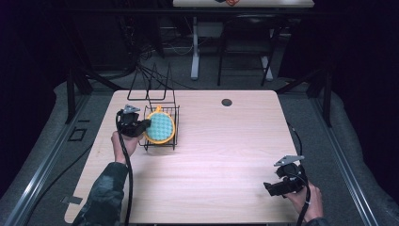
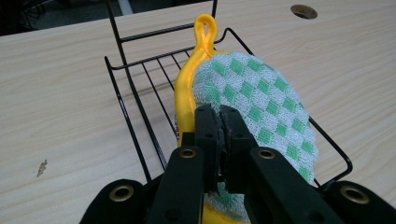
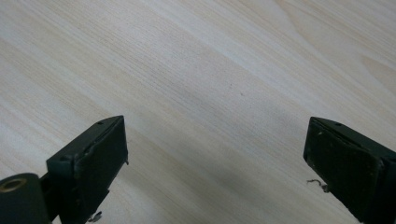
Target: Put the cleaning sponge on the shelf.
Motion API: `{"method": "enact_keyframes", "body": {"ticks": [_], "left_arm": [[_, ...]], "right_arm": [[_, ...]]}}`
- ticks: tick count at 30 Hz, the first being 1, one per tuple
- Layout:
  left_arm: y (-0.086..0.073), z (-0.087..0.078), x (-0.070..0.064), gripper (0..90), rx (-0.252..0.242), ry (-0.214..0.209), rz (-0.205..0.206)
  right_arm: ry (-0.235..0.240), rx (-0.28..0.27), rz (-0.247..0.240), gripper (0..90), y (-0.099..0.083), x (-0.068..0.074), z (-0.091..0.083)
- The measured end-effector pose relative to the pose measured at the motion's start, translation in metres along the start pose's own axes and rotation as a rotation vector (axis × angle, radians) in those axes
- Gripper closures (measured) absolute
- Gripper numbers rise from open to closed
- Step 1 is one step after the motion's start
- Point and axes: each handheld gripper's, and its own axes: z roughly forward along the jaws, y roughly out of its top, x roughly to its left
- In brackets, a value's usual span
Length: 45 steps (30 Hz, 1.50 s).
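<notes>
Looking down from the high view, the left gripper (image 1: 141,126) sits at the left side of the wire rack (image 1: 162,101), clamped on the pot holder (image 1: 160,127), which stands on edge inside the rack's basket. Well away from the rack, near the table's (image 1: 216,155) front right corner, the right gripper (image 1: 269,188) rests low and idle.

From the left gripper view, the jaws pinch the pot holder's (image 2: 261,107) green-checked cloth near its lower edge; its yellow loop (image 2: 206,29) points up, and the rack's wires (image 2: 140,116) run beneath and beside it.

From the right gripper view, the jaws stand wide apart, holding nothing, over bare table (image 3: 210,79).

Judging by this, the pot holder is already in the rack; letting go and drawing the left gripper back are what remain.
</notes>
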Motion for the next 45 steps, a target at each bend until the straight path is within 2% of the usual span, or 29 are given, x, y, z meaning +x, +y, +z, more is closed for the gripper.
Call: {"method": "enact_keyframes", "body": {"ticks": [5,16,28,36,41,42,43,45], "left_arm": [[-0.001,0.009,0.001,87.0,0.02,0.009,-0.001],[-0.003,0.022,0.008,86.7,0.056,0.005,-0.033],[-0.004,0.027,0.011,86.4,0.093,-0.01,-0.024],[-0.005,0.028,0.016,85.0,0.095,-0.017,-0.04],[-0.005,0.028,0.016,78.4,0.086,-0.017,-0.045],[-0.005,0.028,0.017,72.9,0.079,-0.017,-0.041],[-0.005,0.028,0.017,72.9,0.076,-0.018,-0.041],[-0.004,0.027,0.016,65.2,0.078,-0.019,-0.046]], "right_arm": [[-0.001,0.002,-0.004,6.1,0.0,0.001,0.001],[0.003,-0.001,-0.003,6.1,-0.001,0.001,0.001],[0.003,0.0,0.0,6.1,-0.001,0.0,0.001],[0.003,0.0,-0.001,6.1,-0.001,0.0,0.0],[0.003,-0.001,-0.001,6.1,-0.001,0.001,0.001],[0.002,-0.001,0.0,6.1,-0.001,0.001,0.0],[0.002,-0.001,0.0,6.1,-0.001,0.001,0.0],[0.002,0.0,0.001,6.1,-0.001,0.0,0.0]]}}
